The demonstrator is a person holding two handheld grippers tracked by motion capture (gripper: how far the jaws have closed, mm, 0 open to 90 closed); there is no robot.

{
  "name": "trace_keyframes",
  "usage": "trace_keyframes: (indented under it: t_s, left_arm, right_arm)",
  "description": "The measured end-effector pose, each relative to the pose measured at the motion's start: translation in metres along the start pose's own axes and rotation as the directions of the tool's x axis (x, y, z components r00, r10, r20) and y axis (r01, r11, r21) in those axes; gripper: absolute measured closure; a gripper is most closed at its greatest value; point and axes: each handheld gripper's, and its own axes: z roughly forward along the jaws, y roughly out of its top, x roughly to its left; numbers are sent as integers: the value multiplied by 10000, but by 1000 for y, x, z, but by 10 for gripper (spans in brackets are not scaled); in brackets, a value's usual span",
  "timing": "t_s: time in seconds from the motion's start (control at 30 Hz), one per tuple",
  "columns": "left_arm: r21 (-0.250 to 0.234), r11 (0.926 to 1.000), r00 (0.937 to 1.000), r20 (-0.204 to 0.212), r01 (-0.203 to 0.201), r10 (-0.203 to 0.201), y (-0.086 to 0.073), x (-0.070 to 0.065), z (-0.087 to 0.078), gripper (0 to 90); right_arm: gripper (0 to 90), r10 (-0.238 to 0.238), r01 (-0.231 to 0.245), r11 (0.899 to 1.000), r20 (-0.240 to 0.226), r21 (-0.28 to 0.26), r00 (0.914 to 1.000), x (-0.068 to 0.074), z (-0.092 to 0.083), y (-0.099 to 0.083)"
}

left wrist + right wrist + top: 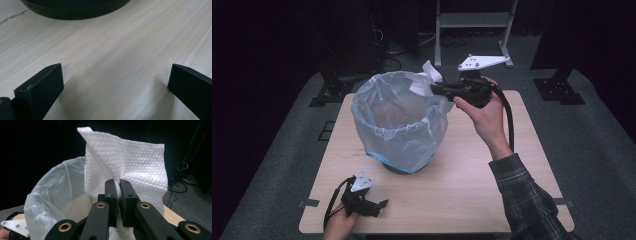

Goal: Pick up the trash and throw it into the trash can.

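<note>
The right gripper [437,89] is held up at the far rim of the bin [399,122], its jaws squeezed together on a white paper towel [130,162]. In the right gripper view the sheet fans up and out above the closed jaws, pinched at a gathered fold between the pads, with its lower part hanging below them. Just ahead of and below that gripper is the open mouth of the bin, lined with a thin clear bag [50,195] folded over the rim. From above, the towel sits right at the bag's far edge, beside the gripper's tips.

The left gripper [379,206] rests low on the wooden table [112,50] near the front edge, well apart from the bin. Its jaws stand wide apart with nothing between them but bare tabletop; the bin's dark base [75,8] lies ahead of it.
</note>
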Motion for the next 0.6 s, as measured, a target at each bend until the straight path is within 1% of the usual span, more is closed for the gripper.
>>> trace_keyframes:
  t_s: [0.17,0.5,0.6]
  left_arm:
    - [13,10000,10000,18,-51,51,0,0,0,0]
    - [-4,10000,9999,30,-97,97,0,0,0,0]
    - [-20,10000,9999,49,-90,90,0,0,0,0]
  right_arm:
    - [848,-55,57,10000,-258,73,9997,8,16,4]
    - [848,-103,114,9998,-672,162,9977,19,49,15]
    - [846,-187,204,9996,-816,197,9965,24,59,18]
